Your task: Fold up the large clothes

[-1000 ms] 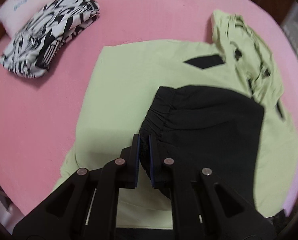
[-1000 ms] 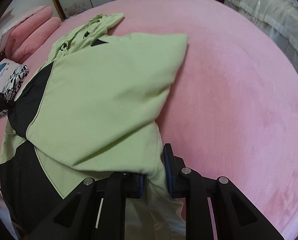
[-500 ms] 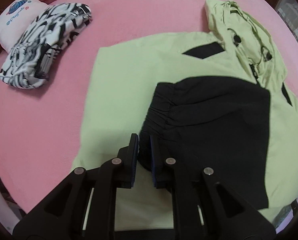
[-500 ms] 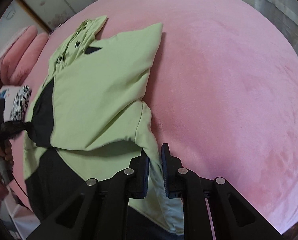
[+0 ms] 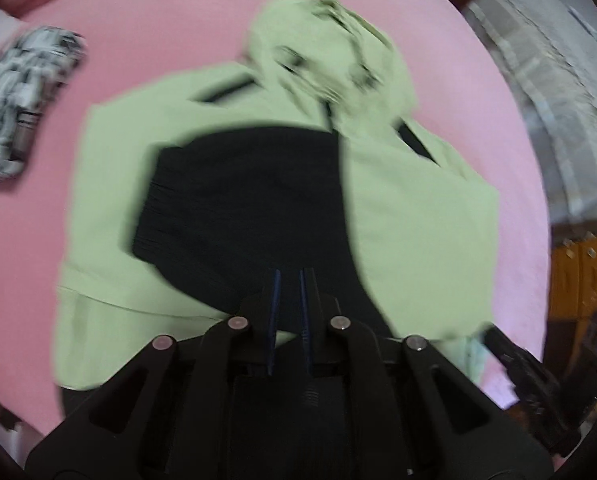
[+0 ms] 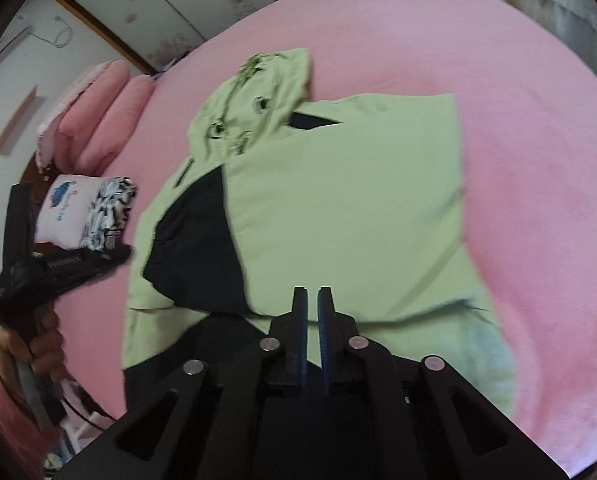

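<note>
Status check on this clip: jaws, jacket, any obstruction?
Left gripper and right gripper: jaws shut, empty, above the cloth. Green-and-black jacket flat on pink bed, sleeves folded in. Folded patterned garment lies clear.

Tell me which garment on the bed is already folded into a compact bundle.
The black-and-white patterned garment, lying beside the white pillow. The green and black hooded jacket is still spread wide over the pink bed.

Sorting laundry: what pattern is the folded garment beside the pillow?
Black-and-white print, clearest in the right wrist view.

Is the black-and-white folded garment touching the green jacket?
Apart. The left wrist view shows pink bedding between the garment and the jacket.
</note>
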A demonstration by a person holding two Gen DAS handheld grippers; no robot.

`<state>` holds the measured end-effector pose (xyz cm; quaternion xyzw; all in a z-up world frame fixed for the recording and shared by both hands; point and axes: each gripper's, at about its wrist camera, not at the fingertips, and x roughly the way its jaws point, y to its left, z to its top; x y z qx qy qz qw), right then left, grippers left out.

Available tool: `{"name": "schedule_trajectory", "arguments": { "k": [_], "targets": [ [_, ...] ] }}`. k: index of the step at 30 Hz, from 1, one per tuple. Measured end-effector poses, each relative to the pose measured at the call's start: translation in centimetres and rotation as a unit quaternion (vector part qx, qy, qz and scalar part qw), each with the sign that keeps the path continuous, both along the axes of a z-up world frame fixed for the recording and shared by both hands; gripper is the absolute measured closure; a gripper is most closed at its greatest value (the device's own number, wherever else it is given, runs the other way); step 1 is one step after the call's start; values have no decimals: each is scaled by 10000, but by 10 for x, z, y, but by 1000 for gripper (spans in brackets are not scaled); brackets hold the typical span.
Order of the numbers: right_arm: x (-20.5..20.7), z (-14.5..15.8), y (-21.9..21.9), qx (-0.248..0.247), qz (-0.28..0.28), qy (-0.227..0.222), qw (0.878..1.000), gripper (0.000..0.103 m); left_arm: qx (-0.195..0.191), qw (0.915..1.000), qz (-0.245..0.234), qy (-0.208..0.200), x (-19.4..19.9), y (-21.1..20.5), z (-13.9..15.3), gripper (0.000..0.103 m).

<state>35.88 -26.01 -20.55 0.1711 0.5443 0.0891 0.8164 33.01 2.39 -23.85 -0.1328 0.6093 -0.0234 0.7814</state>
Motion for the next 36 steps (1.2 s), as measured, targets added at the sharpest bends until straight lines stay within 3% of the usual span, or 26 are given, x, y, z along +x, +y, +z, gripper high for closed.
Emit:
{"name": "schedule_trajectory", "arguments": {
  "k": [4,6,11,13,15,17,19,20,23,25,28,32,36],
  "targets": [
    [27,-27,26,246,36,116,9996,102,-361,9987,-326,177,5,-49,-27,103],
    [38,-47,29,266,-35,231,9994,102,-317,9983,-392,289,11,-65,-42,103],
    [50,-80,11,-159,-158,459,9987,102,346,9977,-145,565,25,-67,-80,103],
    [49,-81,-6,-82,-202,464,9987,102,625,9969,160,453,25,-49,-83,103],
    [44,-78,-20,-414,-222,477,9978,102,794,9959,271,353,23,-32,-83,103],
    [36,-75,-46,-876,-358,484,9943,102,1251,9911,302,335,21,-19,-85,103],
    [27,-75,-77,-940,-696,577,9915,102,1940,9800,271,361,20,-2,-88,103],
    [25,-76,-88,-852,-803,608,9913,102,1998,9785,347,385,20,9,-89,103],
    [18,-80,-124,-1422,-1248,924,9776,102,1672,9833,579,429,20,31,-90,103],
    [12,-79,-145,-1074,-1570,950,9771,102,1539,9851,603,473,22,31,-87,103],
    [6,-67,-159,-438,-1930,814,9768,102,967,9919,787,228,21,31,-62,103],
    [13,-37,-125,-215,-1450,267,9888,102,280,9962,830,-19,28,15,-30,103],
    [30,-34,-75,177,-397,44,9990,102,-339,9986,374,-146,39,-26,-18,103]
  ]
}}
